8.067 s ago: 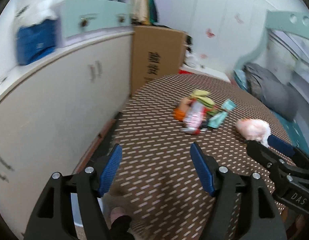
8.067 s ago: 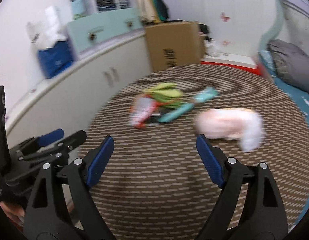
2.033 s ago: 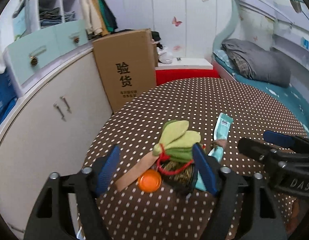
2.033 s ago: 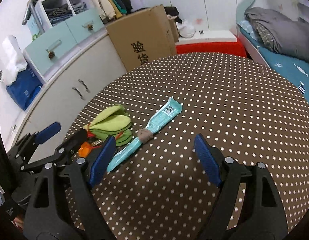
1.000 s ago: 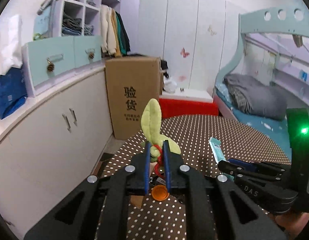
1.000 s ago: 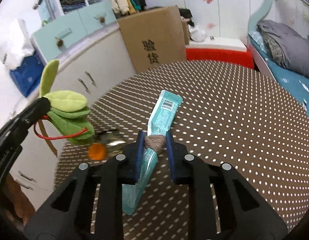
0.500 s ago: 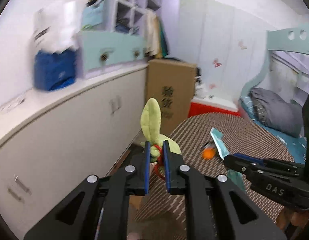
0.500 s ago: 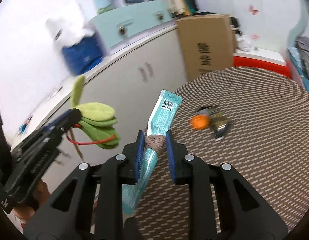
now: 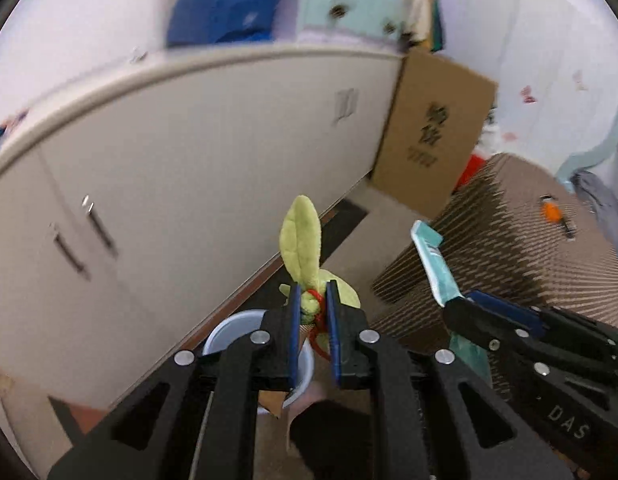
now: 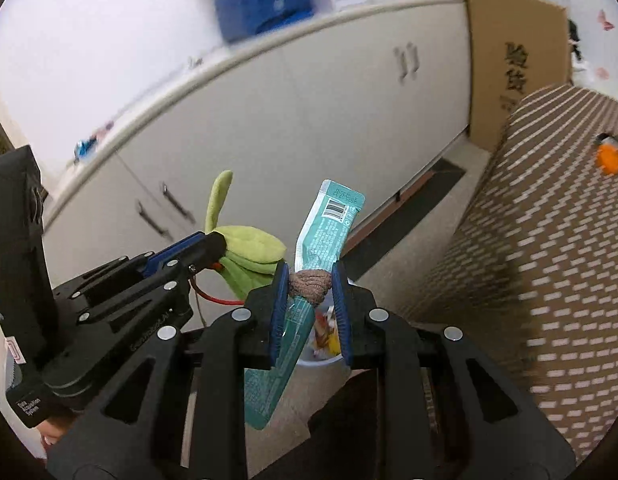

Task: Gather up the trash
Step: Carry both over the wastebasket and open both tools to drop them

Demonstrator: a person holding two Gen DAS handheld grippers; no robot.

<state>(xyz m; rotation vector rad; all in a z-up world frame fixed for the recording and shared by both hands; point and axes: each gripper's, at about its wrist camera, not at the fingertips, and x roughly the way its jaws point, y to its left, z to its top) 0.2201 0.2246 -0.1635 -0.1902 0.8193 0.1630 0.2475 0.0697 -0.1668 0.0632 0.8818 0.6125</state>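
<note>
Beside white cupboards, a white bin (image 9: 229,332) stands on the floor. The left hand-held gripper (image 9: 311,308) pinches green leaves (image 9: 301,240) above it; the right hand-held gripper (image 10: 309,284) pinches a teal wrapper (image 10: 329,224). Next: release both over the bin.

Matte black plastic frames on the left tool (image 9: 312,306) and right tool (image 10: 309,286), with triangular cut-outs and round silver screws. Blue pads (image 9: 294,332) lining the fingers. White "DAS" lettering on one side, small white print on another.
</note>
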